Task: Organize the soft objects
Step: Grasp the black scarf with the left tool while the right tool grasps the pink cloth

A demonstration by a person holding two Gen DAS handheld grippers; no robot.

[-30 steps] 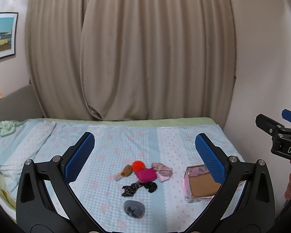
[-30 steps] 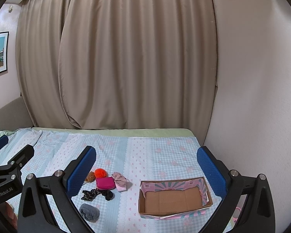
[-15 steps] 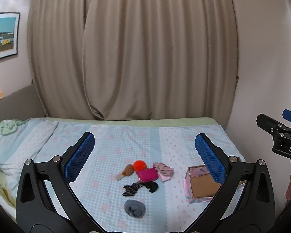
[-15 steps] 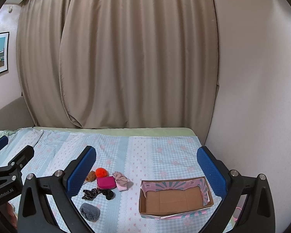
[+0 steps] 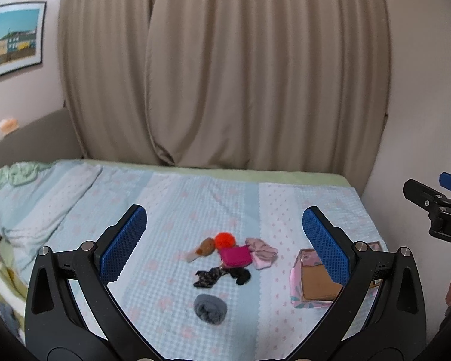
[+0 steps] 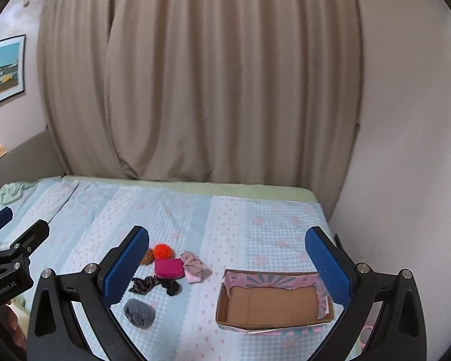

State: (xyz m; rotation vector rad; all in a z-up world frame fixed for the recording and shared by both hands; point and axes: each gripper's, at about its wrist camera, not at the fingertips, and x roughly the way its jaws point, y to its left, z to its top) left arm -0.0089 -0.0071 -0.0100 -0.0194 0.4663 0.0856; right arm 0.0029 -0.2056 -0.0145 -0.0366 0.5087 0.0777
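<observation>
On the bed's blue checked quilt (image 6: 240, 234), mid-surface, sits the soft-object cluster: orange pompom (image 6: 163, 250) at the far end, brown fuzzy piece (image 6: 148, 257) touching its left side, magenta pouch (image 6: 169, 267) just in front of the pompom, long axis running left-right. Crumpled pink cloth (image 6: 193, 267) butts the pouch's right edge. Black patterned scrunchie/fabric strip (image 6: 153, 285) lies just in front of the pouch, long axis roughly left-right, its dark bunched end pointing right toward the box. Grey rolled sock (image 6: 139, 313) sits apart, nearest the cameras, slightly left of the strip

Right of the cluster, well apart: open cardboard box (image 6: 275, 302) with pink patterned outside, long axis left-right, opening up, brown floor bare. In the left view the same box (image 5: 314, 282) is partly behind the right finger

Left gripper (image 5: 224, 242): blue pads spread wide, nothing between them, held above the quilt with the cluster framed in the gap. Right gripper (image 6: 227, 263): also spread wide, not holding anything, cluster near its left pad, box near its right pad. Each gripper's black body shows at the edge of the other's view

Further out: bunched bedding (image 5: 30, 198) at left, beige curtain (image 6: 201, 75) behind the bed, framed picture (image 5: 12, 36) on the left wall, plain wall (image 6: 406, 135) at right
</observation>
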